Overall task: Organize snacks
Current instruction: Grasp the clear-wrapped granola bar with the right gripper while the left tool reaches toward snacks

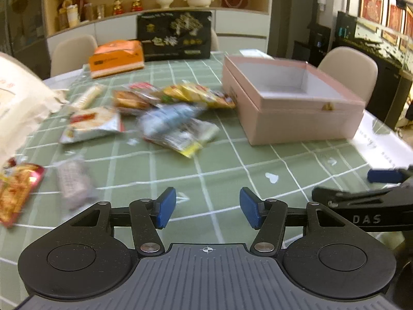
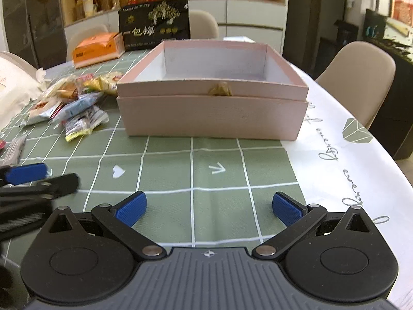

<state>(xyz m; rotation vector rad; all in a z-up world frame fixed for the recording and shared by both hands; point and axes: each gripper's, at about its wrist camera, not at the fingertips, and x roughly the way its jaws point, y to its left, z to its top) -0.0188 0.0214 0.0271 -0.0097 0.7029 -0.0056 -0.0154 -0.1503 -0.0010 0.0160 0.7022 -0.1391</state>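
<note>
Left wrist view shows my left gripper low in the frame, jaws wide apart with nothing between them, above the green checked cloth on the counter. Snack packets are scattered across the middle left: a blue-and-white packet, a yellow packet just beside the box, a white-and-red packet, and a red-orange packet at the left edge. An open pale pink cardboard box sits at centre right, with nothing in the part of its white interior I can see. Right wrist view has my right gripper at the bottom, jaws also wide and holding nothing, facing the box's front wall. An orange tissue pack lies in the upper left.
</note>
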